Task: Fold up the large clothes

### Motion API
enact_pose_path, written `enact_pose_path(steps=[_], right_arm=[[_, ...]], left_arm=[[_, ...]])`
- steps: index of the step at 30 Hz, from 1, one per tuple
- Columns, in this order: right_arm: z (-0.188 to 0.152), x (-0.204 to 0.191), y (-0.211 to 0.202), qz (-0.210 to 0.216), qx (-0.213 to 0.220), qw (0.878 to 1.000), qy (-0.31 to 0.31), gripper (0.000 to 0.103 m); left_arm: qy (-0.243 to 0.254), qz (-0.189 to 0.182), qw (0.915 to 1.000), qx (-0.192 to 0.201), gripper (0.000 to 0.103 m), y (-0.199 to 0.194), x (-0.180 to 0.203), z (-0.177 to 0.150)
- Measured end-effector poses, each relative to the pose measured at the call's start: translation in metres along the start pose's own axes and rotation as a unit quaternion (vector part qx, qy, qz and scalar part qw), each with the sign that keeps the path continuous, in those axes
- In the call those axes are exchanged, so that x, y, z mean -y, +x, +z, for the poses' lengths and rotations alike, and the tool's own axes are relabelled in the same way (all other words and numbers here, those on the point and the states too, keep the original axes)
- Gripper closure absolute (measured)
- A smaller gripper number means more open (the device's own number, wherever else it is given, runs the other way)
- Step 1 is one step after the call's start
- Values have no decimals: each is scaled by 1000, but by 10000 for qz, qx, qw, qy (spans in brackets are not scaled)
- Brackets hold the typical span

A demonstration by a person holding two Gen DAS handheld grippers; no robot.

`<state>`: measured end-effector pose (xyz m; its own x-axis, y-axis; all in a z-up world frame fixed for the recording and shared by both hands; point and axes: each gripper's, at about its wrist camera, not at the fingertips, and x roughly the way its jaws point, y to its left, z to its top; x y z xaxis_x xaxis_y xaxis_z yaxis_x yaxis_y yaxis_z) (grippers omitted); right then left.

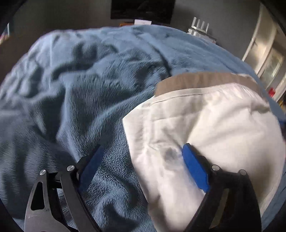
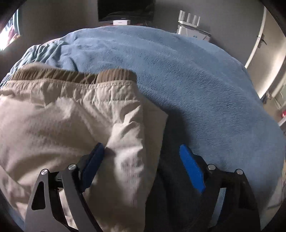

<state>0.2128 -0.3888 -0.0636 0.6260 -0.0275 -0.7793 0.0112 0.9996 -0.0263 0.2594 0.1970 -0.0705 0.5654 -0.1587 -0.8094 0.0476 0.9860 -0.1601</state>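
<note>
Cream trousers [image 1: 205,125] with a brown waistband [image 1: 205,80] lie on a blue fleece blanket [image 1: 80,85]. In the left wrist view their left edge runs between my jaws. My left gripper [image 1: 143,151] stands open over that edge, one blue pad above the cloth, the other above the blanket. In the right wrist view the trousers [image 2: 62,121] fill the left half, waistband [image 2: 71,75] at the far end. My right gripper [image 2: 142,151] is open astride the trousers' right edge, its pads apart and not pressing on the cloth.
The blue blanket [image 2: 205,89] covers the whole bed. Behind it are a grey wall, a dark screen [image 2: 125,9] and a white router with antennas [image 2: 189,23]. A door frame [image 2: 257,39] stands at the right.
</note>
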Motion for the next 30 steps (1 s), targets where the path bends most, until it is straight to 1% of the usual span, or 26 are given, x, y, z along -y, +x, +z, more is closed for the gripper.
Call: enact_pose_path(steps=[2, 3, 5, 6, 7, 9, 10, 12, 15, 19, 21, 22, 24, 26, 28, 30], right_arm=[[-5, 5, 7, 28, 26, 9998, 174, 21], [-7, 7, 8, 103, 19, 9996, 271, 21], [-10, 12, 10, 247, 8, 9988, 426, 21], [-10, 16, 9, 354, -6, 9980, 519, 21], [-11, 18, 10, 435, -24, 9974, 583, 23], [-12, 23, 8, 676, -60, 9949, 740, 28], [-15, 26, 7, 765, -69, 9936, 830, 32], [-19, 29, 2, 919, -87, 9912, 947, 33], [-25, 34, -4, 1124, -117, 9874, 1112, 39], [-26, 36, -4, 1377, -135, 9829, 1216, 50], [-25, 37, 2, 1528, -189, 9797, 1286, 50], [-25, 41, 7, 1648, -241, 9761, 1397, 50], [-26, 52, 19, 1999, -377, 9643, 1697, 50], [-27, 64, 32, 2371, -454, 9486, 2046, 50], [-27, 68, 42, 2615, -496, 9390, 2178, 50], [-24, 67, 52, 2761, -534, 9336, 2219, 50]], left_arm=[[-183, -170, 9997, 17, 16, 5, -8, -4], [-203, -198, 9996, 66, 16, 4, -8, -5], [-120, -280, 9994, 158, 21, 2, -5, -8], [-133, -416, 9989, 164, 29, 0, -4, -9], [-170, -574, 9981, 154, 38, -1, -5, -9], [-236, -703, 9971, 144, 43, -4, -5, -10], [-242, -727, 9970, 146, 43, -5, -5, -11], [-312, -816, 9961, 115, 44, -7, -5, -15], [-440, -902, 9949, 74, 45, -11, -8, -19], [-456, -963, 9943, 34, 45, -9, -7, -19], [-548, -1112, 9923, -55, 45, -3, -10, -17], [-607, -1194, 9910, -77, 44, 0, -12, -16], [-727, -1383, 9877, -114, 43, 7, -16, -13], [-820, -1526, 9848, -133, 42, 13, -19, -12], [-899, -1690, 9814, -152, 41, 19, -21, -11], [-881, -1724, 9810, -99, 41, 24, -20, -7]])
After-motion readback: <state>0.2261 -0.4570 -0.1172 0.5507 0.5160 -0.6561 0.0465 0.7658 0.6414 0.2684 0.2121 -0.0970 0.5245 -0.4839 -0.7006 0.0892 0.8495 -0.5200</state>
